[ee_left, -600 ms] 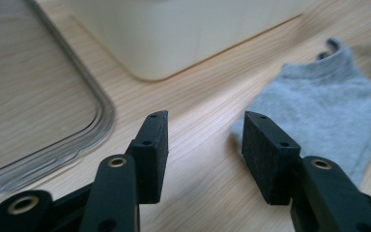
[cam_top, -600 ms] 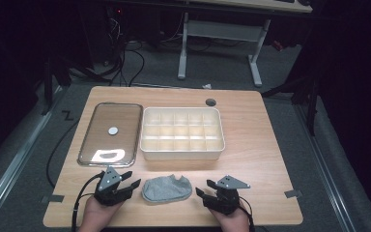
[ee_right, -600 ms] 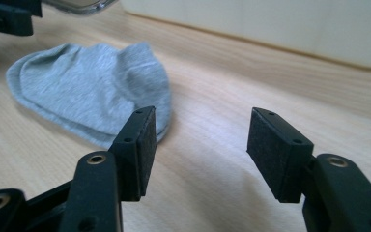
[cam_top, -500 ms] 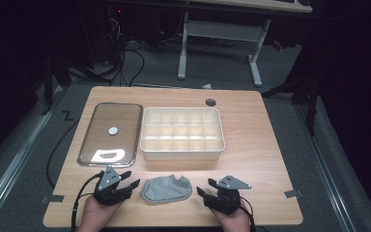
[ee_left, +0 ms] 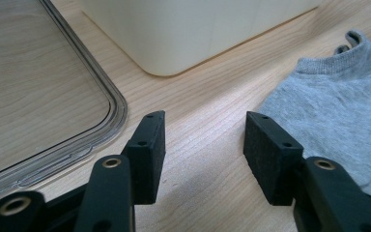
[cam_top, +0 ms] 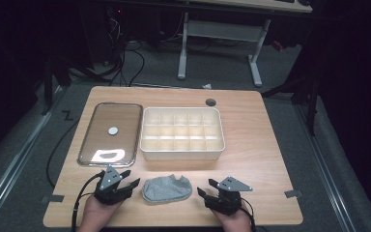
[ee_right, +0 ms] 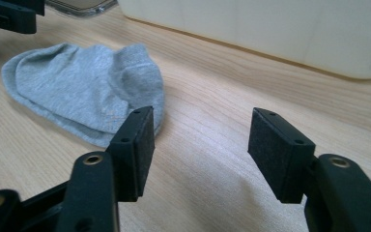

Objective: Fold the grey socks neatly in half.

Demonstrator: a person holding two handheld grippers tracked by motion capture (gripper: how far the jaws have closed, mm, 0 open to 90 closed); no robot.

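A grey ankle sock (cam_top: 166, 188) lies flat near the table's front edge, between my two grippers. My left gripper (cam_top: 132, 178) rests on the wood just left of the sock, open, with nothing between its jaws. In the left gripper view the left gripper (ee_left: 205, 121) has bare table between its pads, and the sock (ee_left: 333, 106) lies to the right. My right gripper (cam_top: 205, 187) sits right of the sock, also open and empty. In the right gripper view the sock (ee_right: 82, 87) lies beyond the left jaw of the right gripper (ee_right: 200, 118).
A white compartment box (cam_top: 181, 133) stands mid-table behind the sock. A clear lid (cam_top: 111, 133) with a round white spot lies flat to its left. A round cable hole (cam_top: 210, 102) sits near the far edge. Bare wood stretches right of the box.
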